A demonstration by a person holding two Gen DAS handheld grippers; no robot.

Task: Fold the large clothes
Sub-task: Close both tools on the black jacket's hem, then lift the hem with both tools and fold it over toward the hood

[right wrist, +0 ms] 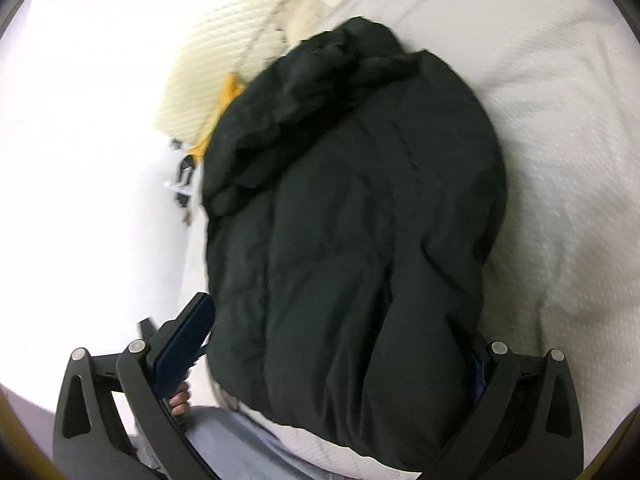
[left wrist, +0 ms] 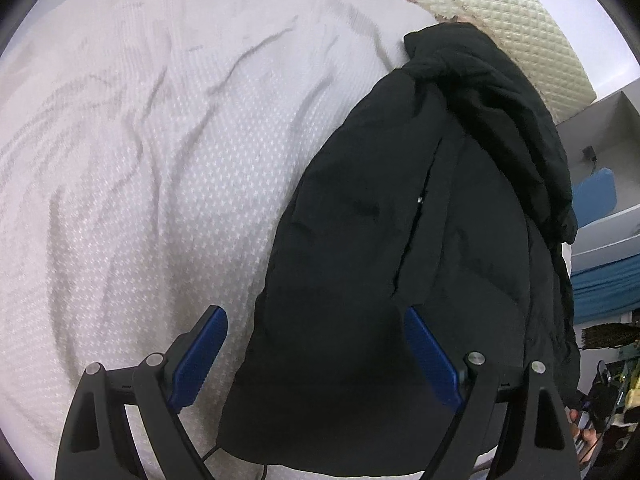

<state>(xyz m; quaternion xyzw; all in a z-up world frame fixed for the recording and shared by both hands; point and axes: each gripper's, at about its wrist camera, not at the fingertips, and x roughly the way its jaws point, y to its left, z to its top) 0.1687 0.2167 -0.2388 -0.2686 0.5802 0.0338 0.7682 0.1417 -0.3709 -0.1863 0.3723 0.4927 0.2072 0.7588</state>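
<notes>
1. The bulky black padded jacket [left wrist: 420,240] is lying on the white textured bed cover [left wrist: 160,160], at three o'clock, already doubled into a long bundle.
2. The left gripper [left wrist: 316,356] is hovering, jaws spread wide, gripping nothing.
3. The right gripper [right wrist: 340,364] is straddling the hem, seemingly unclamped; a crosswise fold is remaining.

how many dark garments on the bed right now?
1. A black padded jacket lies on the white bedspread, near its edge beside the quilted cream mattress. A yellow cloth peeks out past it; anything beneath the jacket is hidden.
</notes>
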